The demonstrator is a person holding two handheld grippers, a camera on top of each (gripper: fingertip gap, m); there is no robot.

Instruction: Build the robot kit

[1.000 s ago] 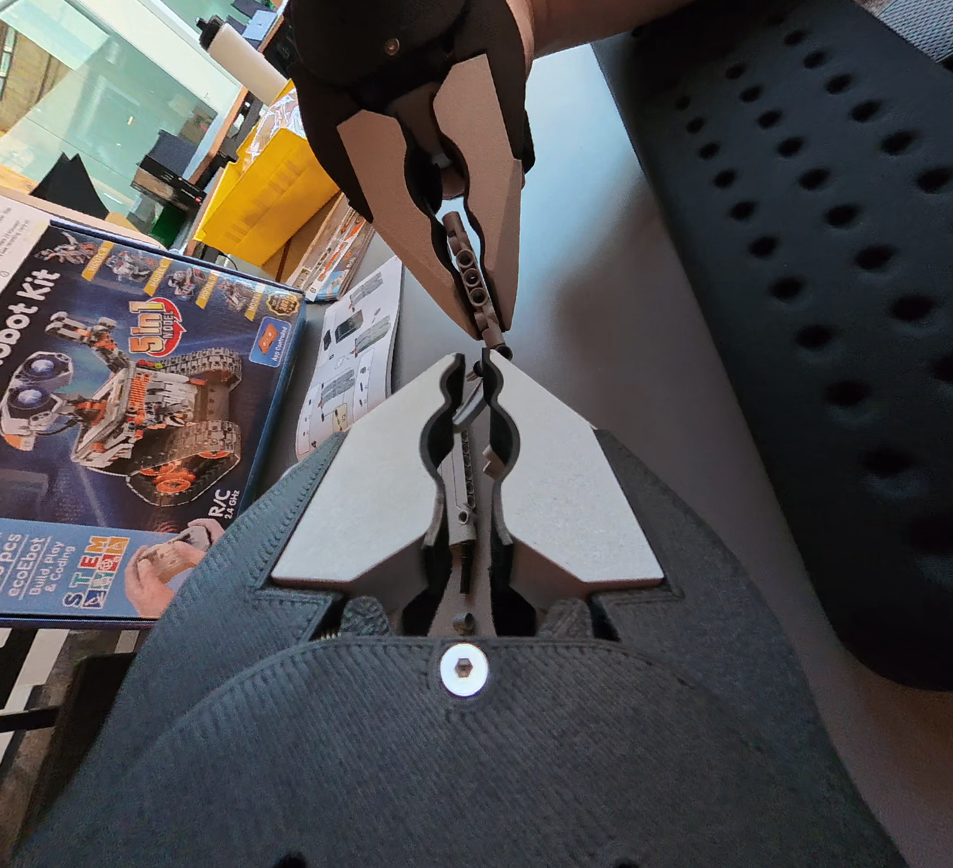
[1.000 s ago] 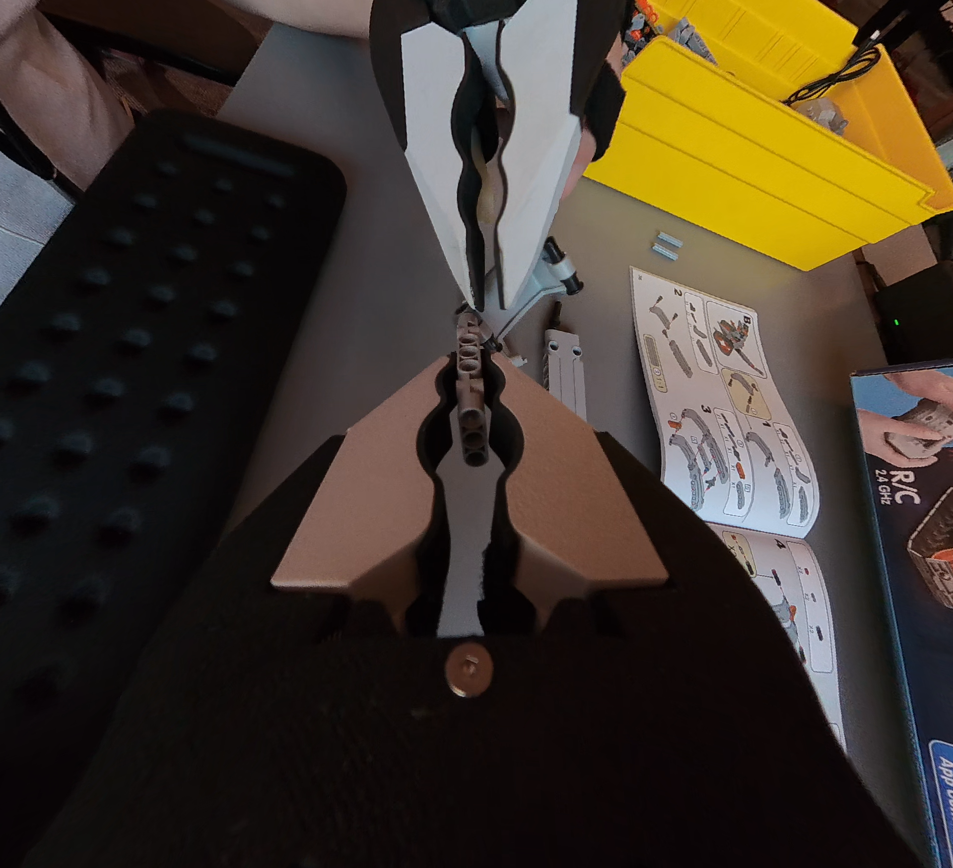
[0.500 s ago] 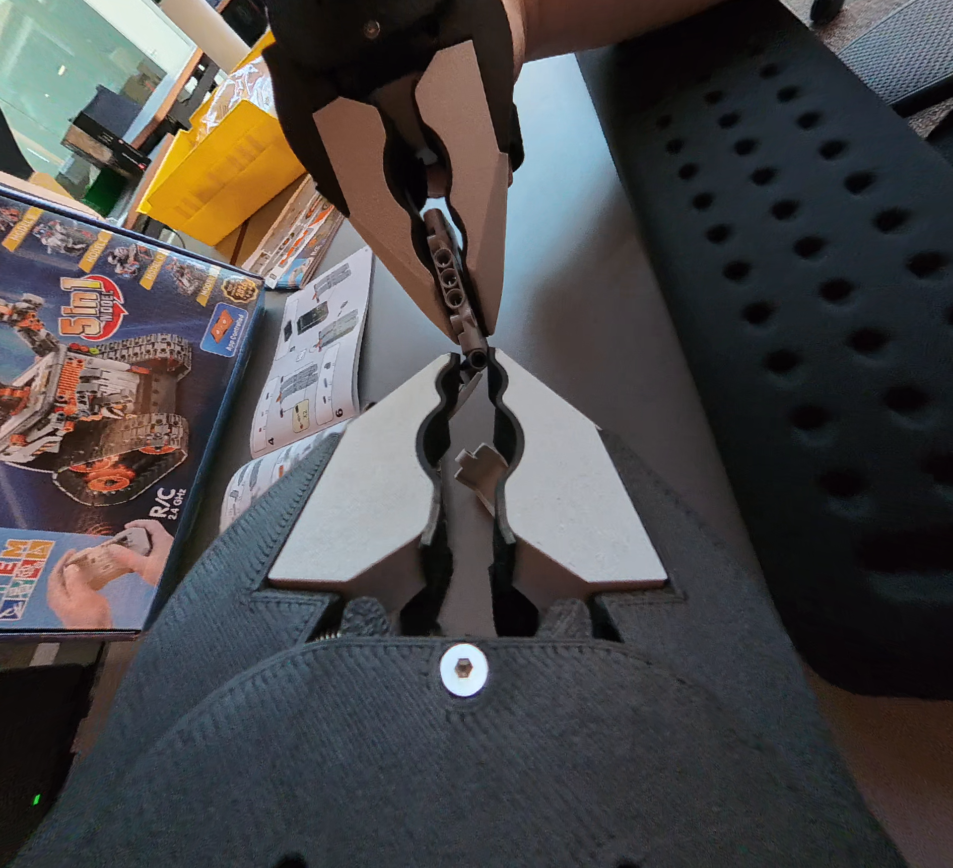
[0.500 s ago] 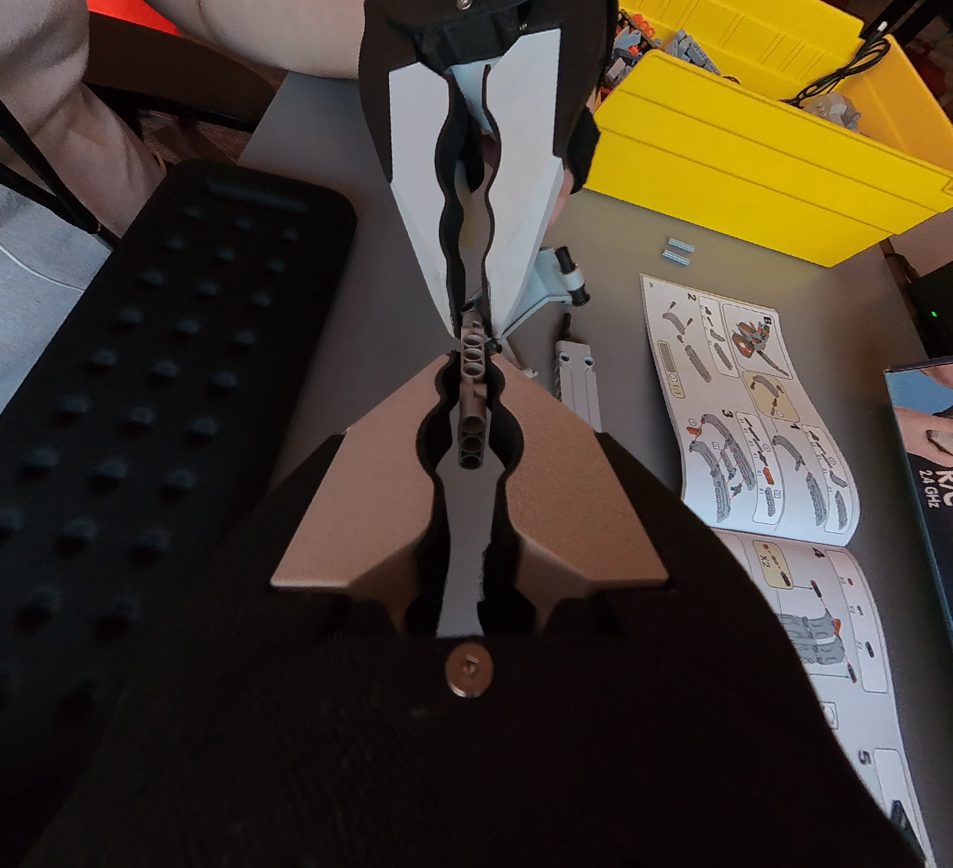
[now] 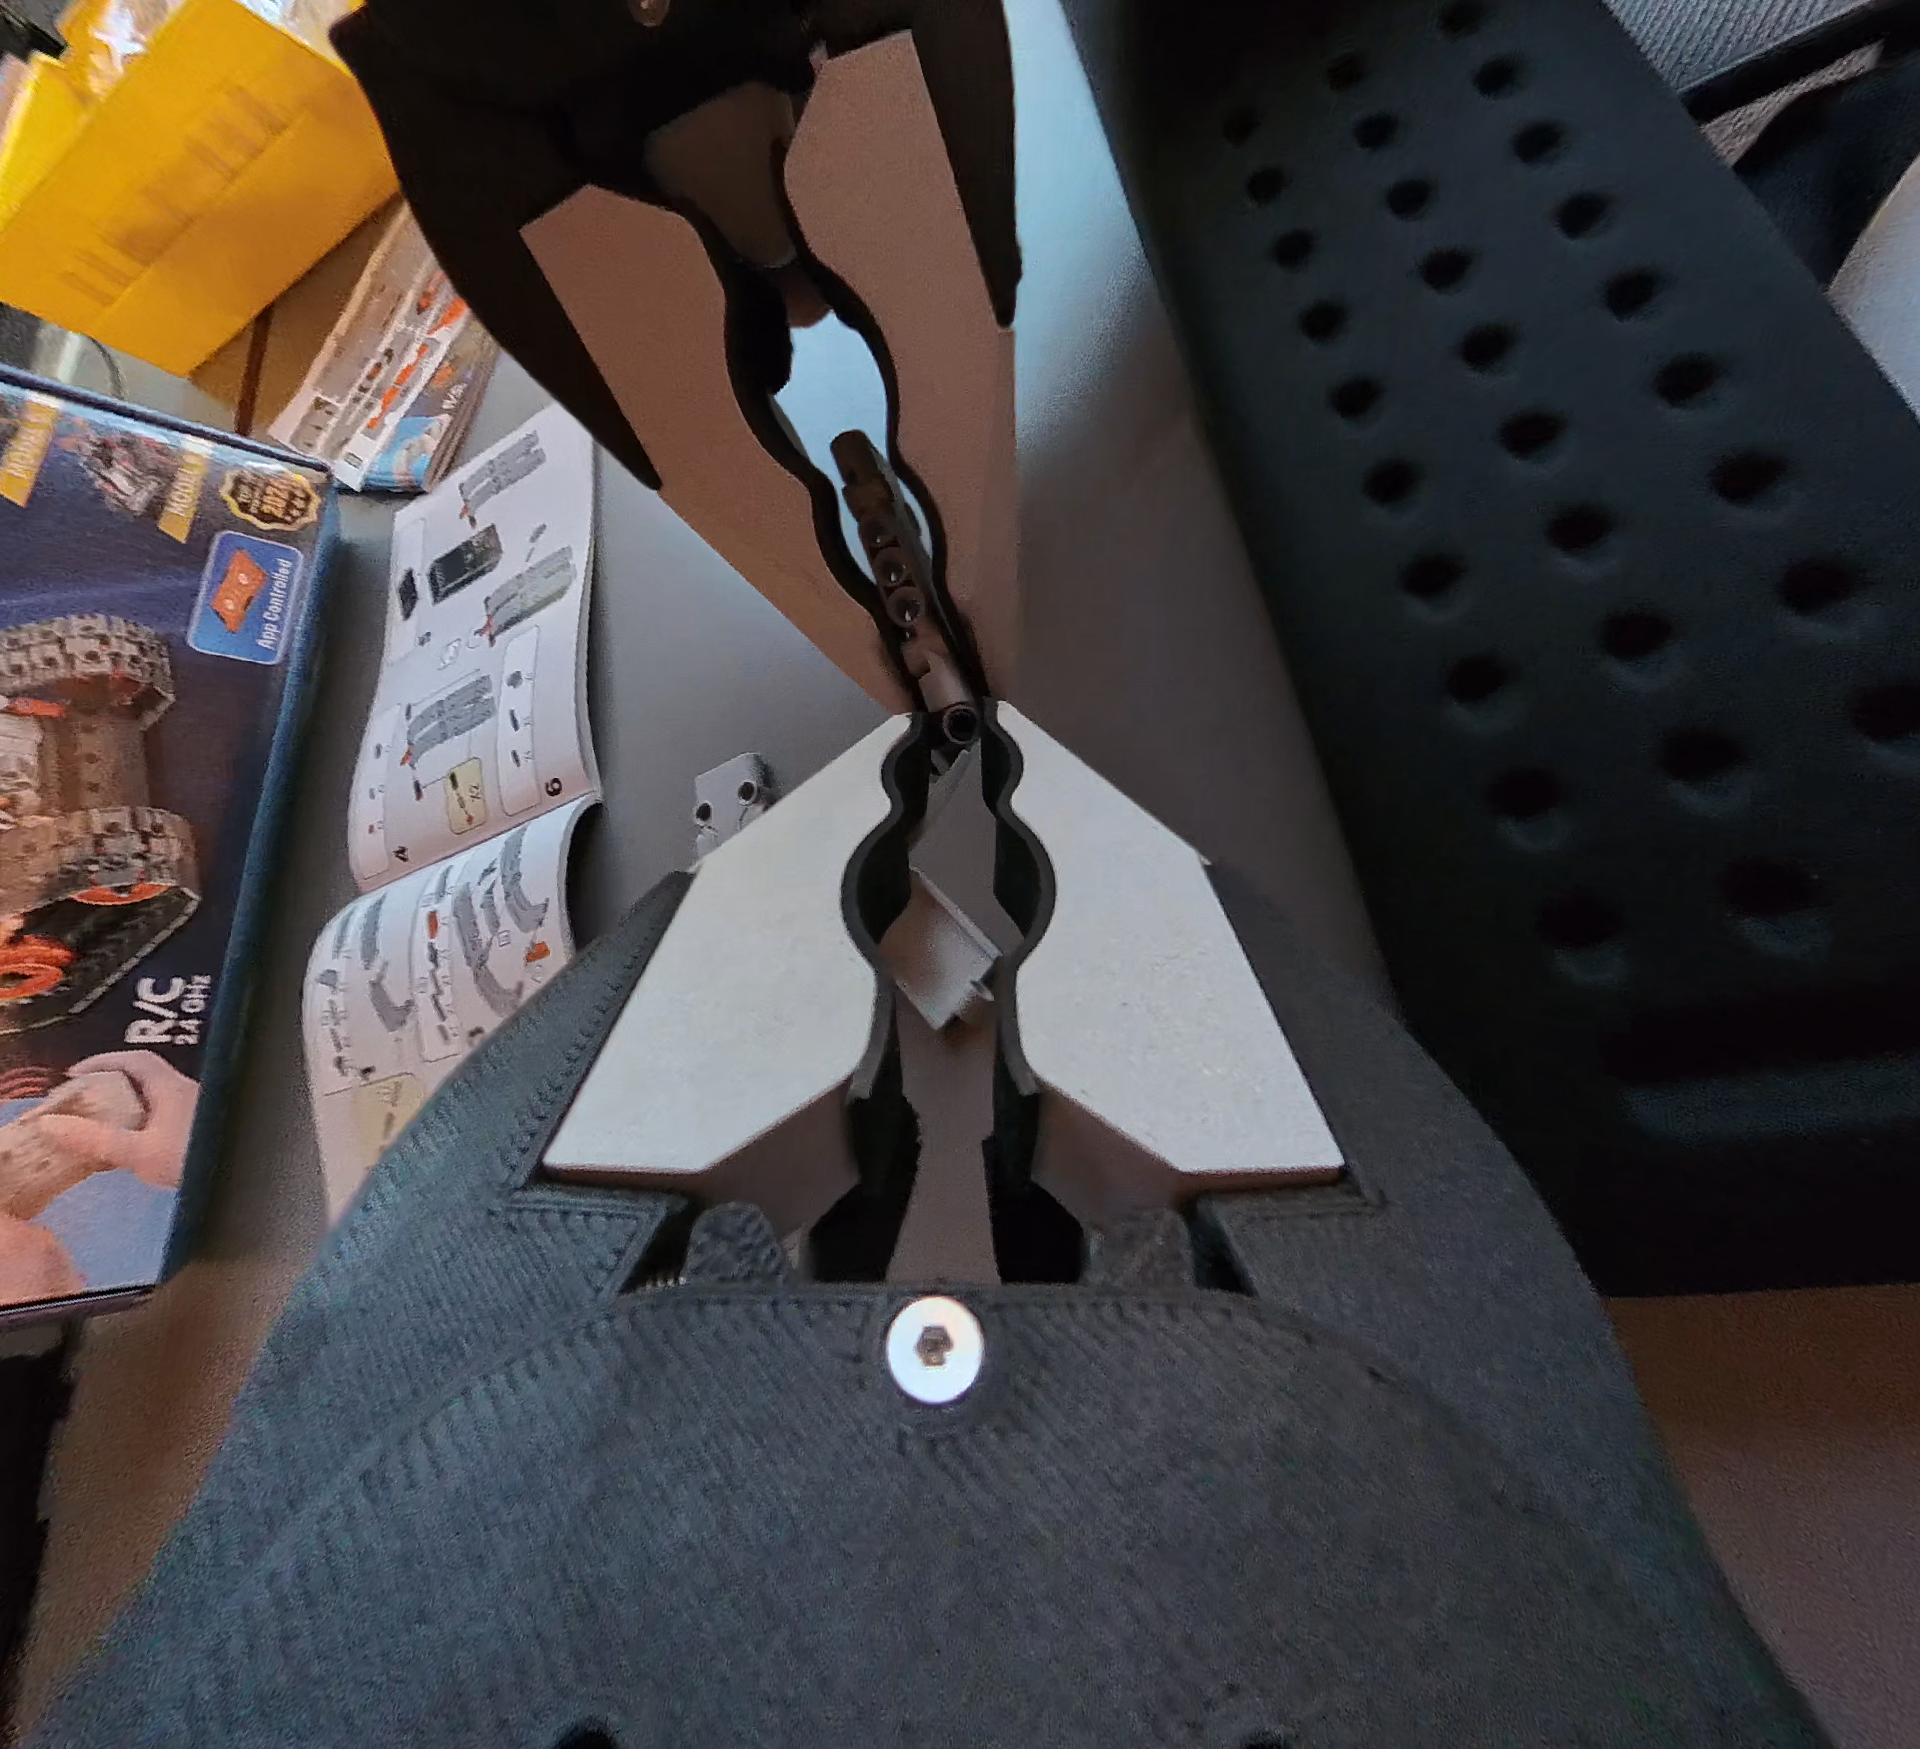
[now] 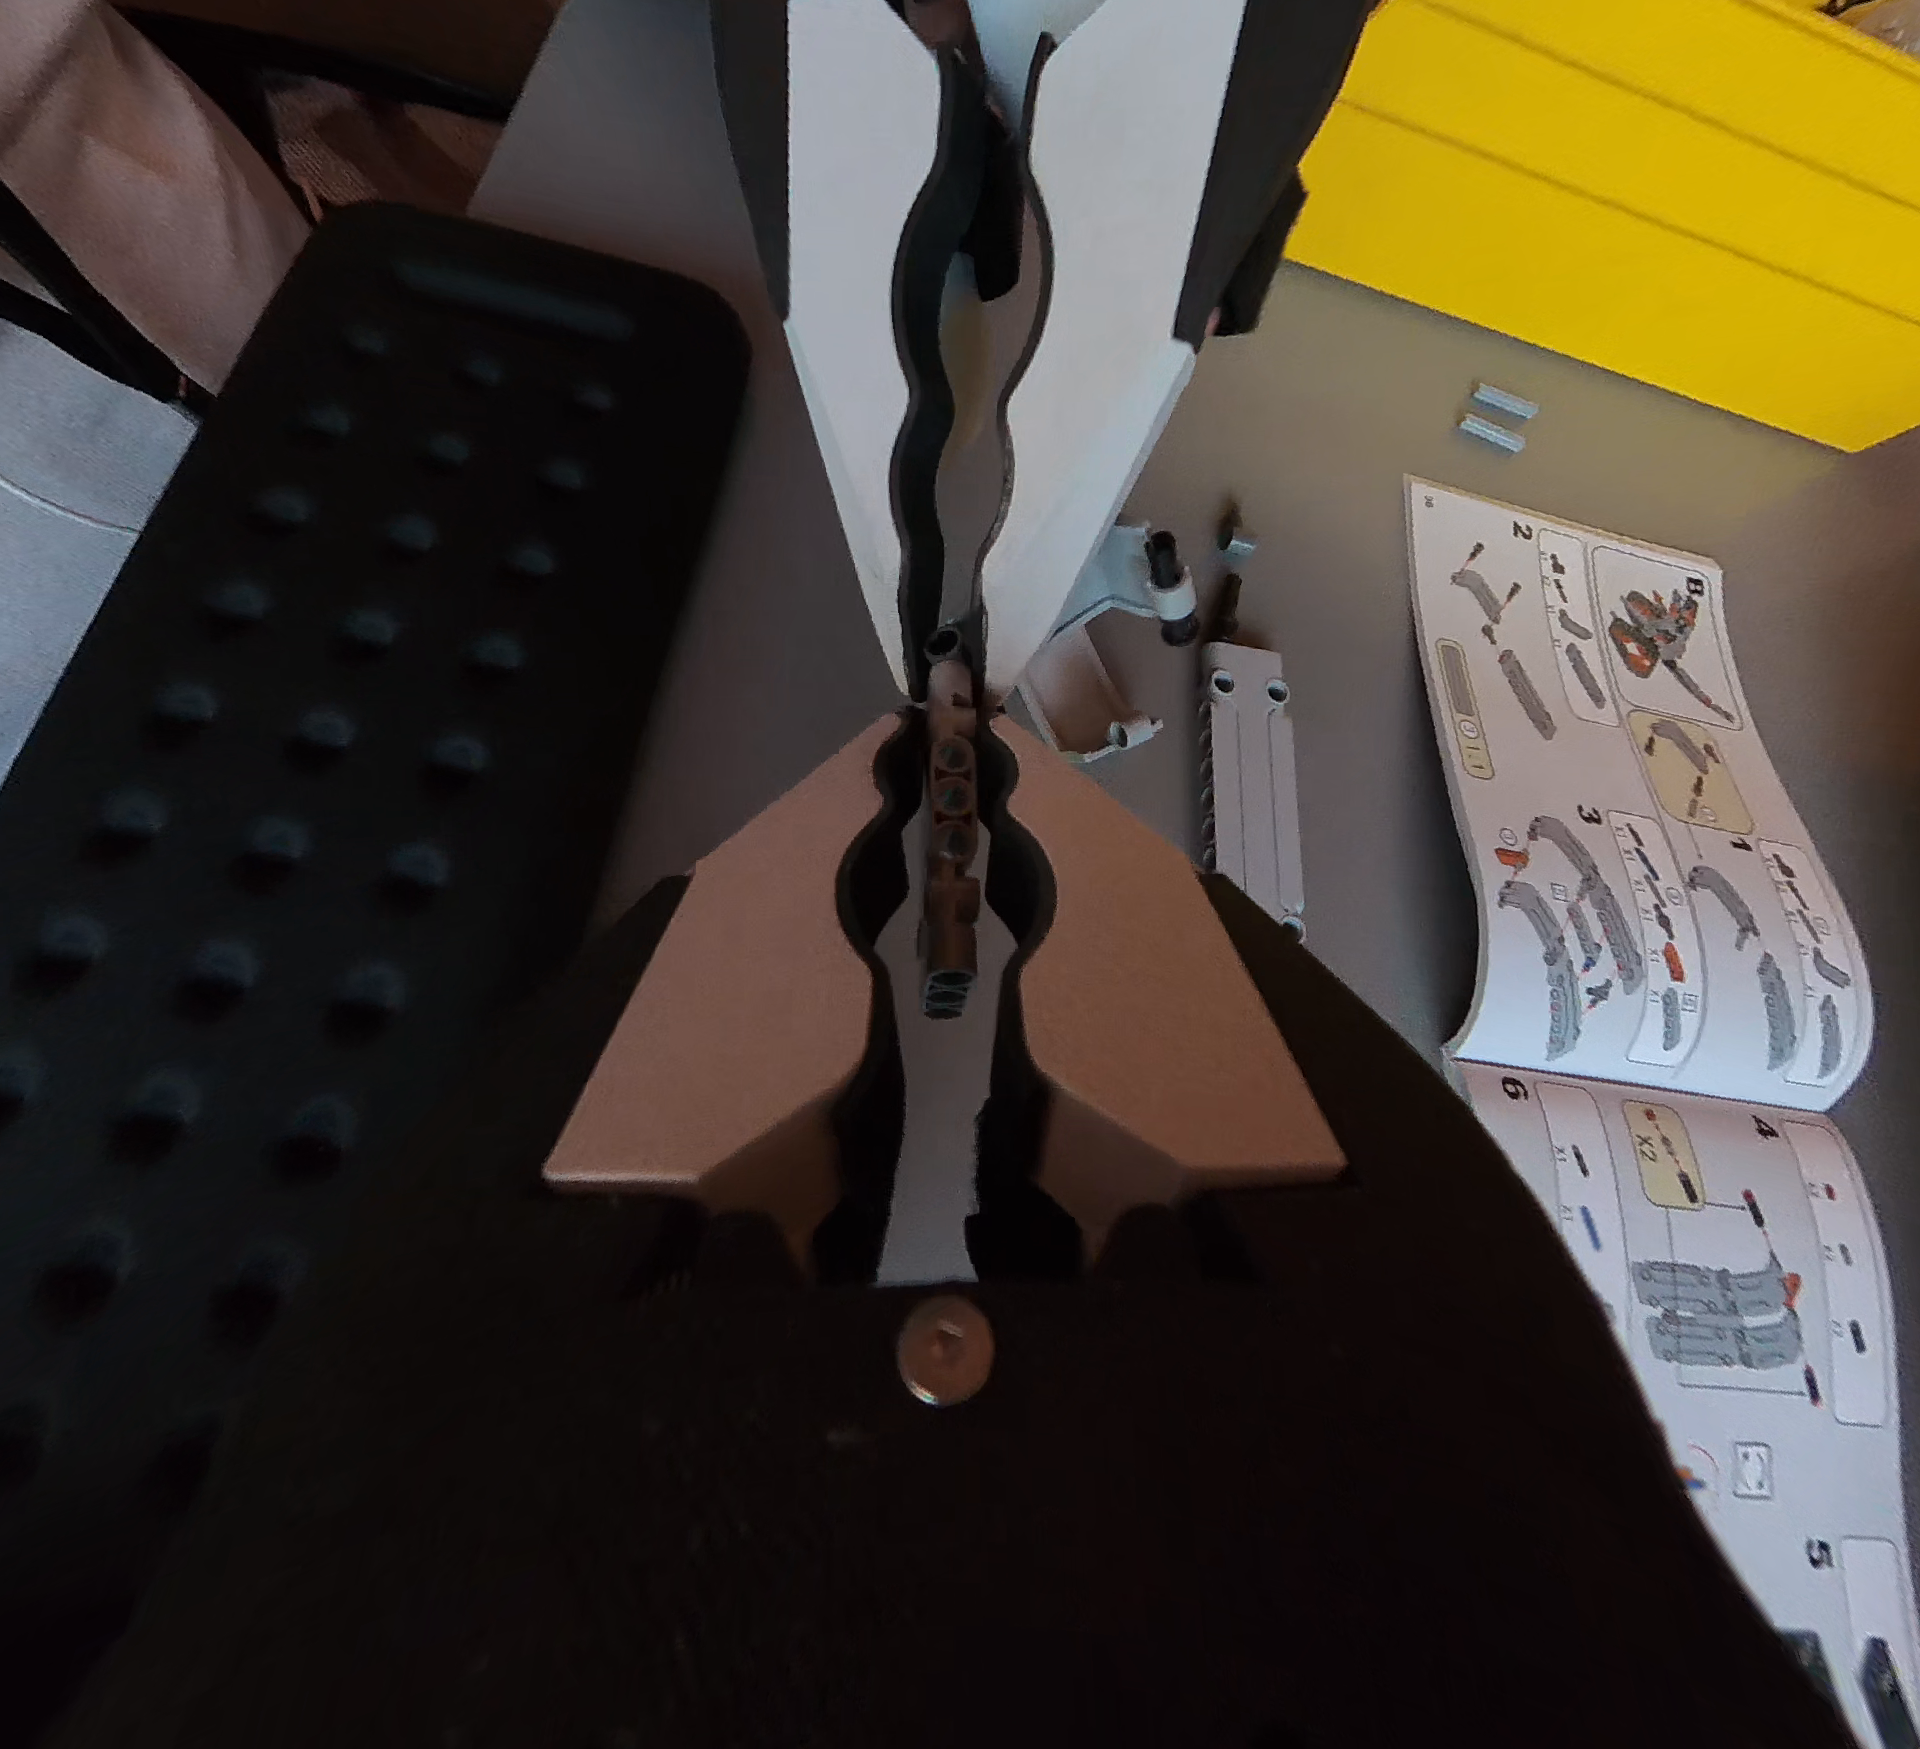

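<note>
My left tool [image 5: 948, 725]: ribbed black printed shell, pale grey wedge fingers [image 5: 748, 982], wavy black pads, one silver hex screw [image 5: 933, 1352].

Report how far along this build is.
Done: nothing clearly joined. In hand: right gripper clamps a dark holed beam; left gripper pinches a small connector at its end. Left: grey beam, grey frame and two small pins lie loose beside the instruction booklet.
</note>
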